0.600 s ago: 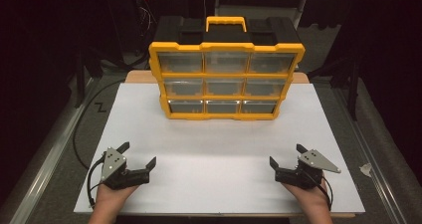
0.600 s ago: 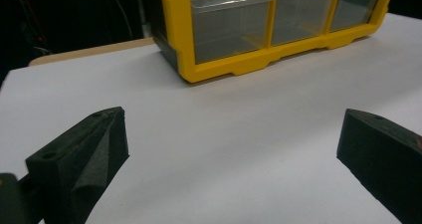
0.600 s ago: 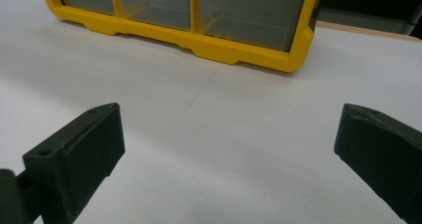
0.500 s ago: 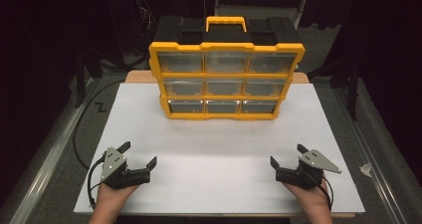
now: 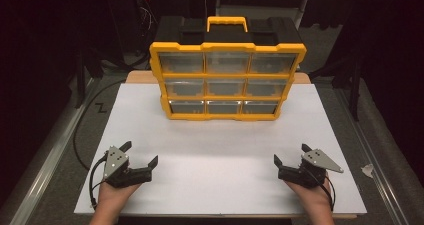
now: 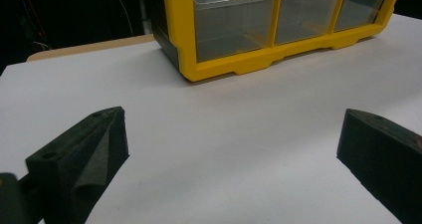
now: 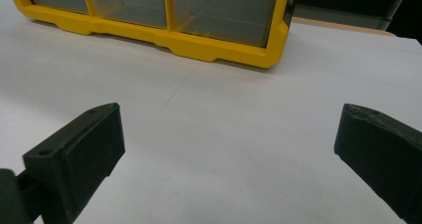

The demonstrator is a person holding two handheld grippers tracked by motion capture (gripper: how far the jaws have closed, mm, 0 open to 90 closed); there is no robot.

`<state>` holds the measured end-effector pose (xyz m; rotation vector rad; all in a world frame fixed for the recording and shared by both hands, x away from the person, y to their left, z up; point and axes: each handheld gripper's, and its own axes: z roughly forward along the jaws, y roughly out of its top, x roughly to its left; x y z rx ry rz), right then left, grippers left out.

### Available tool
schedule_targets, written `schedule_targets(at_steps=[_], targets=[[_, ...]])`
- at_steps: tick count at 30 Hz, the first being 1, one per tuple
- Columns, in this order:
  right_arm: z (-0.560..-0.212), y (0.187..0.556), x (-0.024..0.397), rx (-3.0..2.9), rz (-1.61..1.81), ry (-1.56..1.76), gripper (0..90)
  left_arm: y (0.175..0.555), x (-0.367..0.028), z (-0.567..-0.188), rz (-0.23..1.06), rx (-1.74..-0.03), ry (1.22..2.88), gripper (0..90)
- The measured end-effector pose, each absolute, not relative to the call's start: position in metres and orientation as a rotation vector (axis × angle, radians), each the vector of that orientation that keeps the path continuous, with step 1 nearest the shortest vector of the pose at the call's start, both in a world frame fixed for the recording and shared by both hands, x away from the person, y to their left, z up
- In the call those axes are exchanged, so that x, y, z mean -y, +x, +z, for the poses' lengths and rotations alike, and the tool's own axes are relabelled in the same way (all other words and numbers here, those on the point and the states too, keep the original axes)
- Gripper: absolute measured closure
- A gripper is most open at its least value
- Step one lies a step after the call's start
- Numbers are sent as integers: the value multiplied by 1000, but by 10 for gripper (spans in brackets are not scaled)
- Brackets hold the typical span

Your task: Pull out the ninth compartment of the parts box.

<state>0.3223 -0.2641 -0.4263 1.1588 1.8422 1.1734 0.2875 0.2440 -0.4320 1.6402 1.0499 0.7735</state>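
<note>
Both pairs of jaws stand wide apart with nothing between them. From the high view, the left gripper [image 5: 140, 156] sits near the front left corner of the white table [image 5: 215, 150], held in the person's left hand [image 5: 111, 195], its grey three-cornered plate on top and its cable looping off the table's left edge. The right gripper [image 5: 292, 154] sits near the front right corner in the right hand [image 5: 314, 192], likewise with a grey plate on top. The two grippers are well apart from each other, each hovering low over or resting on the board; which, I cannot tell.

At the far middle of the table stands a yellow and black drawer organizer [image 5: 226, 80], upright, with a yellow carry handle [image 5: 227, 22] on its black top. Its front faces the person and shows nine clear drawers in three rows of three, all pushed in. It is well apart from both grippers, with bare white board between.

From the left gripper view, the organizer's bottom row of drawers [image 6: 278, 20] lies ahead and to the right of the black jaws; from the right gripper view, the same row [image 7: 164, 10] lies ahead and to the left.
</note>
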Motion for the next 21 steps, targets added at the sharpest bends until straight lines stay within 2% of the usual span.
schedule_targets(at_steps=[21], targets=[[-422,356,251,-1820,1118,1175,10,287,-247,-434,765,-1051,1638,2]])
